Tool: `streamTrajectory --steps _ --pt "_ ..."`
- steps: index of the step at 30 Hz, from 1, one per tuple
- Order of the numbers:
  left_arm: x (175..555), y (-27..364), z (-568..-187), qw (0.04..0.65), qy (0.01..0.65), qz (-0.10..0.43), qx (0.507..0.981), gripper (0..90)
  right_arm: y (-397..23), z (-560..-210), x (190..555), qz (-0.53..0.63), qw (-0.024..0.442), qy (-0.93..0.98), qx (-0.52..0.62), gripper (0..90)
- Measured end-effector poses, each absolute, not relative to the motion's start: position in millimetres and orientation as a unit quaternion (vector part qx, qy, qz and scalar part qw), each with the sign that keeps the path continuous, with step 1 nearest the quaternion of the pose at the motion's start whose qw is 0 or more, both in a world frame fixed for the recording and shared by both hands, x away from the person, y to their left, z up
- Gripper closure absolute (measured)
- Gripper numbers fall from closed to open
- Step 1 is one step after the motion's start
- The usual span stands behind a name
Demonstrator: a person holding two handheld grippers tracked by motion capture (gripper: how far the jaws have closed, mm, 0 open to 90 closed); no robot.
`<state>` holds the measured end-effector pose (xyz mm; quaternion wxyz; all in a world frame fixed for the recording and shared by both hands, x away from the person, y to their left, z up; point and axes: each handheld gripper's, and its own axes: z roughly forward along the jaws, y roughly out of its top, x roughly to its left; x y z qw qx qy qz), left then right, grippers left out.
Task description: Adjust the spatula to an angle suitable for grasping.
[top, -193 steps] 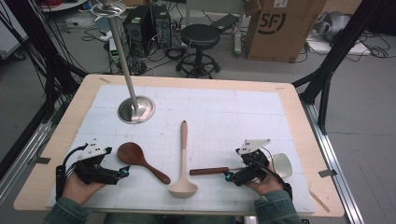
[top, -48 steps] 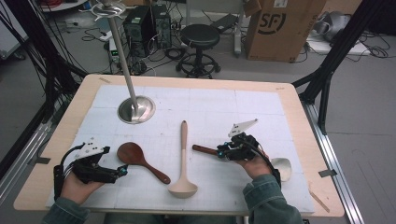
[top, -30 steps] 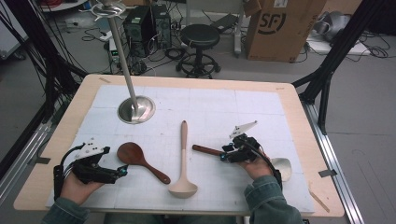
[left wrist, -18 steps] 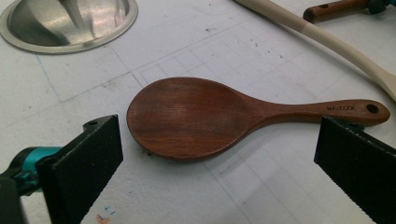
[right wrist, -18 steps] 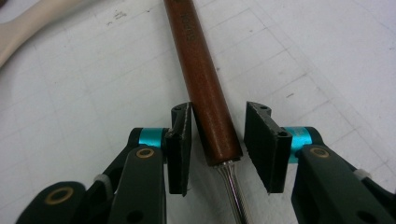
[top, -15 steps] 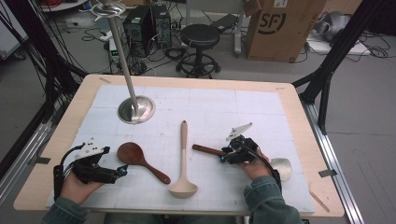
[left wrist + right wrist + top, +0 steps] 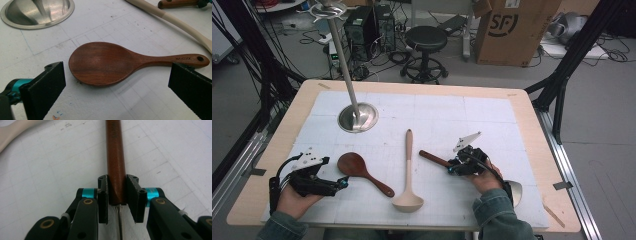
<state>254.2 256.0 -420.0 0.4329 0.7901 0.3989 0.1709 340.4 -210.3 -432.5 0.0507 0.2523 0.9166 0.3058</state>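
Note:
My right gripper (image 7: 451, 168) is near the table's front right, and its jaws have just been closing. In the right gripper view both pads press on the brown wooden handle (image 7: 115, 152) of a metal utensil, so my right gripper (image 7: 117, 182) is shut on it. The handle (image 7: 432, 158) slants up-left on the mat, and the utensil's metal bowl (image 7: 515, 192) peeks out behind the right sleeve. My left gripper (image 7: 343, 184) rests at the front left, open wide. Just beyond its jaws lies a dark wooden spoon (image 7: 100, 63), untouched by my left gripper (image 7: 117, 72).
A pale ladle (image 7: 408, 170) lies lengthwise mid-table between the two hands. A metal stand with a round base (image 7: 358, 117) and a tall pole rises at the back left. The white gridded mat (image 7: 437, 115) covers most of the wooden table.
Since the oldest frame the right hand has shifted left and away from me, and the brown handle now slants up-left. Over the last second both hands have kept still.

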Motion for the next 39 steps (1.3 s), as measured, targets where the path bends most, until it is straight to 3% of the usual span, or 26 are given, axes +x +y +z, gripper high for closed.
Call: streamTrajectory --steps 12,28,39 --pt "254 256 -420 0.432 0.397 0.17 0.791 1.7 -212 -435 341 0.312 0.038 0.913 0.26 69.8" --pt "255 253 -420 0.435 0.396 0.167 0.791 1.7 -212 -427 339 0.329 0.041 0.909 0.252 72.8" --pt "255 252 -420 0.434 0.394 0.166 0.793 1.7 -190 -419 335 0.353 0.02 0.906 0.231 72.7"
